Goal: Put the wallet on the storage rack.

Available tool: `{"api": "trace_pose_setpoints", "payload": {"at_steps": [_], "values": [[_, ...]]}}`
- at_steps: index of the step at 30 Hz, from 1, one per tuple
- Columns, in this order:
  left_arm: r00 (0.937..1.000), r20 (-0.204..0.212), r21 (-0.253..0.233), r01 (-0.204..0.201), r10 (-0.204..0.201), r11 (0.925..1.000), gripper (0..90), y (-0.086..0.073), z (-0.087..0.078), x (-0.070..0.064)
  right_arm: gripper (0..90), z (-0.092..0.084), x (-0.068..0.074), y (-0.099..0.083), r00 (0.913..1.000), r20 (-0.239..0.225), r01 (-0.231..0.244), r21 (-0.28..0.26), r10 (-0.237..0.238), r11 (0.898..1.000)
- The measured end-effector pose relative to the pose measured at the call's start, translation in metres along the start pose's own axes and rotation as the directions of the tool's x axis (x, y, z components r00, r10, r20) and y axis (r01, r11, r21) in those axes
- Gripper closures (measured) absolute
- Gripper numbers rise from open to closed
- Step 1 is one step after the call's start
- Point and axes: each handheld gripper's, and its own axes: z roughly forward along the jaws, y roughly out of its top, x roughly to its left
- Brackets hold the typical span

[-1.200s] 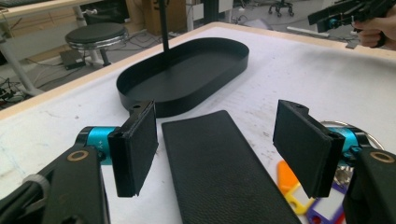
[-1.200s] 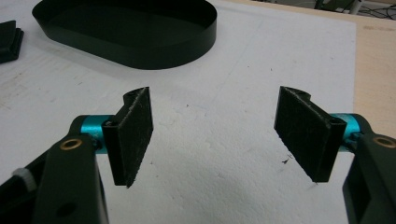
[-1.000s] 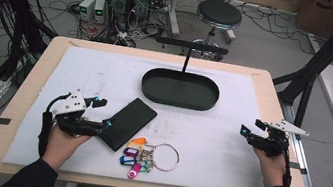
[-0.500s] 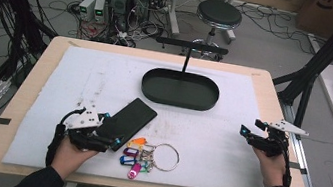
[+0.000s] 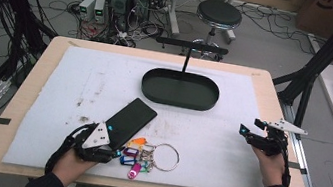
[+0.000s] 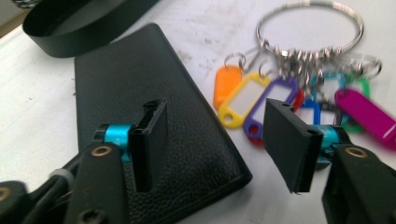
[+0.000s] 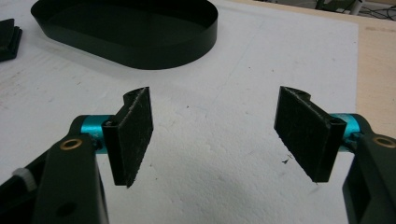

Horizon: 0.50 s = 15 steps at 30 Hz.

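A: Left claw [image 6: 219, 140]: open, but just been closing. Black wallet [image 6: 126, 79] right under it, long edge between the jaws. Pads not pressing yet.

B: Which step?

A: Getting hold of the wallet. Next: go lower, squeeze on that edge, then lift.

B: Any room?

A: Tight just to the right. Key bunch [image 6: 299, 93] sits beside that jaw, so mind the tags. Farther ahead, black tray [image 6: 70, 32], well apart.

B: And the right claw [image 7: 215, 135]?

A: Open wide, holding nothing. White mat [image 7: 224, 191] under it, table [image 7: 378, 70] edge near.
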Motion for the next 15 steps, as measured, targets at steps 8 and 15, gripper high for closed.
{"api": "trace_pose_setpoints", "payload": {"at_steps": [8,15], "values": [[0.9978,-0.019,0.077,-0.062,0.064,0.9951,45.0,-0.0061,0.0067,-0.0029,28.7,0.0012,-0.0004,0.0000,1.0000,-0.002,-0.002,0.002,0.002,1.000],[0.9961,-0.036,0.099,-0.077,0.080,0.9921,49.8,-0.0051,0.0073,-0.0050,28.7,0.0006,0.0001,0.0000,1.0000,-0.003,0.002,0.003,-0.002,1.000]]}}
